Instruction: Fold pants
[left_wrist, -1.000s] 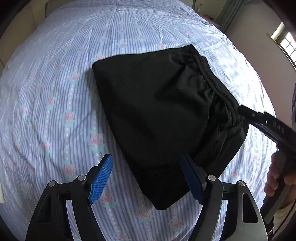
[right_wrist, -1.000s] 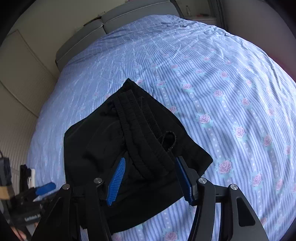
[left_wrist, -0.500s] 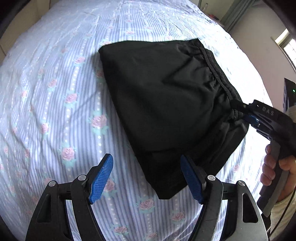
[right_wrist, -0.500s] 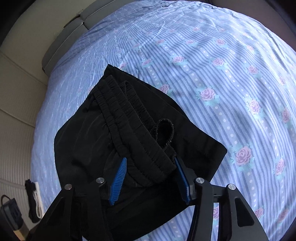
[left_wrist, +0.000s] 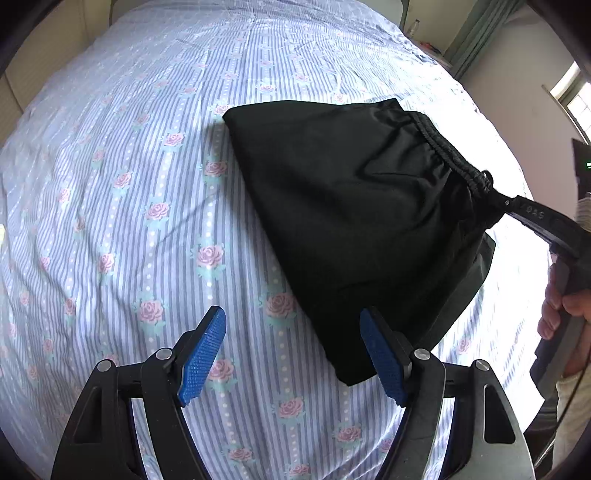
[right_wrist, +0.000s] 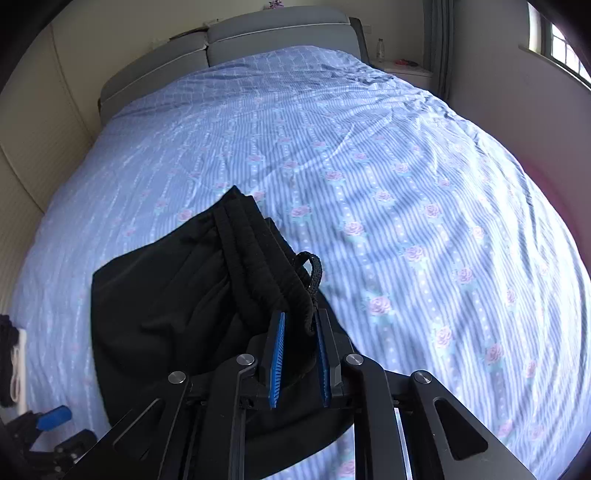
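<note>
From the left wrist view, a bed covered in a blue striped sheet with pink roses fills the room's middle, with a pale wall and a window off to the far right. The black pants, already folded into a compact wedge, lie right of centre on the sheet, their long axis running from the near corner by the camera up toward the far right, where the gathered waistband sits. The left gripper hangs above the sheet with its blue pads spread wide, gripping nothing, its right pad just over the near corner of the cloth. The right gripper reaches in from the right edge, pinching the waistband end, a bare hand on its handle. From the right wrist view, a grey headboard stands at the far end, and a nightstand with a bottle sits in the far right corner beside a curtain. The pants lie near left, waistband ridges pointing away. The right gripper is drawn narrow on the waistband, a cord loop sticking up just beyond its pads.
</note>
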